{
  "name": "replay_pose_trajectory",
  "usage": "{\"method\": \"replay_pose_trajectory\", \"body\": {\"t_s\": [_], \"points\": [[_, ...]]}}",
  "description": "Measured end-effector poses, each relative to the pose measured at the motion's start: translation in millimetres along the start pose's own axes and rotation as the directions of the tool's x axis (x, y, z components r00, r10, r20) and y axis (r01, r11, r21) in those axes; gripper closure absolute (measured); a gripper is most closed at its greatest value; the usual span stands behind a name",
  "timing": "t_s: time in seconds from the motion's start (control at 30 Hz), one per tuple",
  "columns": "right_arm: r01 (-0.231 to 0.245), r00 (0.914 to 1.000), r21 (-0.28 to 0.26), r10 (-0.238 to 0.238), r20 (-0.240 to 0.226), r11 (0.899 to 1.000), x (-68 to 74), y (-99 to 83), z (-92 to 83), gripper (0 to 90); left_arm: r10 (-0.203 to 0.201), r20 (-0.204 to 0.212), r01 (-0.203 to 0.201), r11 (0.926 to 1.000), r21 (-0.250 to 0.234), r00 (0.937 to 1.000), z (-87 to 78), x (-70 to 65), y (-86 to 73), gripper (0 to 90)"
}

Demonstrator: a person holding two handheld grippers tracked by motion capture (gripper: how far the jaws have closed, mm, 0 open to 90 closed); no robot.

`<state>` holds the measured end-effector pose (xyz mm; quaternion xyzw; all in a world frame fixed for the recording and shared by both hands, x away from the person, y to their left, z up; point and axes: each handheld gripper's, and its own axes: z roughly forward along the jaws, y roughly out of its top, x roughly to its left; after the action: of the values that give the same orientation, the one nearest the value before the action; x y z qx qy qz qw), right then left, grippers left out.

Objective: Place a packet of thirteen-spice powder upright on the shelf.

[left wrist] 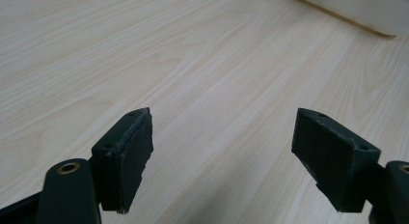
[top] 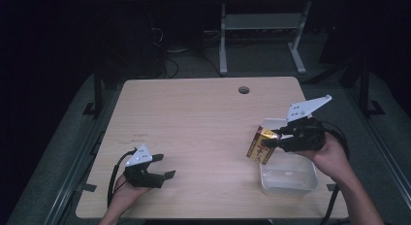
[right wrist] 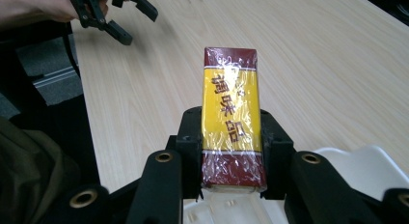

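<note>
High view: the right gripper (top: 271,137) clamps a red-and-yellow packet (top: 261,146) over the near-left rim of the clear plastic container (top: 289,179). The left gripper (top: 165,167) sits well left of the container, jaws apart.

Left gripper view: jaws spread wide over bare table (left wrist: 202,64).

Right gripper view: both pads grip the packet's sides, container just below.

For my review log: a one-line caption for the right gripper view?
Right gripper clamps a yellow-and-maroon wrapped packet above the wooden table.
</note>
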<state>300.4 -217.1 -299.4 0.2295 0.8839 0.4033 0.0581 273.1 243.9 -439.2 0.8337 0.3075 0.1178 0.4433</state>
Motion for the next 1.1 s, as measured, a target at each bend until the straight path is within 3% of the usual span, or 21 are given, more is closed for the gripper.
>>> {"method": "replay_pose_trajectory", "body": {"t_s": [0.37, 1.1], "points": [[-0.017, 0.9995, 0.003, 0.016, 0.028, 1.000, -9.8, -13.4, -14.6, 67.6, -0.009, -0.005, 0.009, 0.9999, -0.008, 0.9999, -1.5, 2.5, -0.7, 21.5], [-0.031, 0.9982, 0.031, 0.029, 0.052, 0.999, -24.4, -30.6, -25.6, 67.6, -0.015, -0.008, 0.015, 0.9999, -0.008, 0.9999, -1.9, 4.4, -1.2, 21.1]]}}
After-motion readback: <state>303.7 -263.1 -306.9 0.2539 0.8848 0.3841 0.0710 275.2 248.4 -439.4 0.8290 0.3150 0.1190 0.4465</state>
